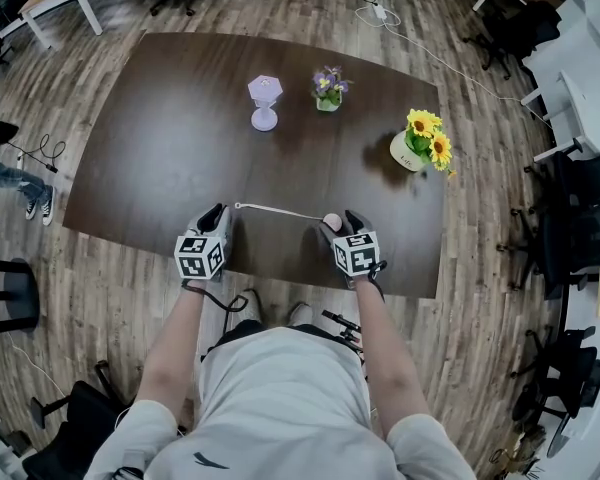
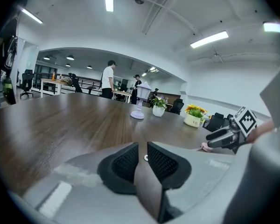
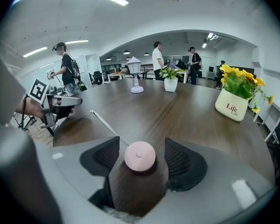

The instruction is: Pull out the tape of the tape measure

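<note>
Left gripper (image 1: 218, 215): near edge of tabletop (image 1: 170, 148), jaws a narrow slit apart, holding nothing. Right gripper (image 1: 342, 221): jaws wide apart, round pink tape measure (image 3: 139, 156) lying between them, untouched. White tape (image 1: 280, 211): drawn out leftward, end just beside left gripper. Farther: lilac lantern (image 1: 265, 101), purple flowers (image 1: 328, 87); sunflower pot (image 1: 421, 144), right.

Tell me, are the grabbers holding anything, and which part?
Nothing is held. The pink tape measure sits untouched between the open jaws of the right gripper; the tape's end lies at the parted tips of the left gripper.
</note>
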The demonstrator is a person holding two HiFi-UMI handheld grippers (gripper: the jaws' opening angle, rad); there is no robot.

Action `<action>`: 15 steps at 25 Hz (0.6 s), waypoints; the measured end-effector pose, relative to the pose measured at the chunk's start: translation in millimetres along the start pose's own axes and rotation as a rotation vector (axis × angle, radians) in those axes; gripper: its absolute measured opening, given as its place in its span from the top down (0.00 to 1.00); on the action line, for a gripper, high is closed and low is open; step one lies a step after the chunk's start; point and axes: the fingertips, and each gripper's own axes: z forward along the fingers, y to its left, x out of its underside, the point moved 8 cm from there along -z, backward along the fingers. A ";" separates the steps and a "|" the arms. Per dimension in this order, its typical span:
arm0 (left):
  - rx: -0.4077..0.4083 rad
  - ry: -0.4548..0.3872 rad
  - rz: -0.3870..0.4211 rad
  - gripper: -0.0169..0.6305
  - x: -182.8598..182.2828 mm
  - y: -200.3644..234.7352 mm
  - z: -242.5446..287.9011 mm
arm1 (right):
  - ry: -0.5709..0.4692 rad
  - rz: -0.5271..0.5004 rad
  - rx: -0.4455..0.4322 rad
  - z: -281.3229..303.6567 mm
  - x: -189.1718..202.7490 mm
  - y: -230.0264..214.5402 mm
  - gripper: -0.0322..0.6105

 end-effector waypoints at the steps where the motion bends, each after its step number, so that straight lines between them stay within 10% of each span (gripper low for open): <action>1: 0.000 -0.016 -0.008 0.90 -2.6 -0.3 -2.9 | -0.013 0.004 -0.001 -3.0 -2.0 -0.3 0.50; 15: 0.098 -0.351 0.099 0.91 -89.7 -35.7 -71.2 | -0.390 -0.090 -0.057 -103.5 -65.0 28.5 0.58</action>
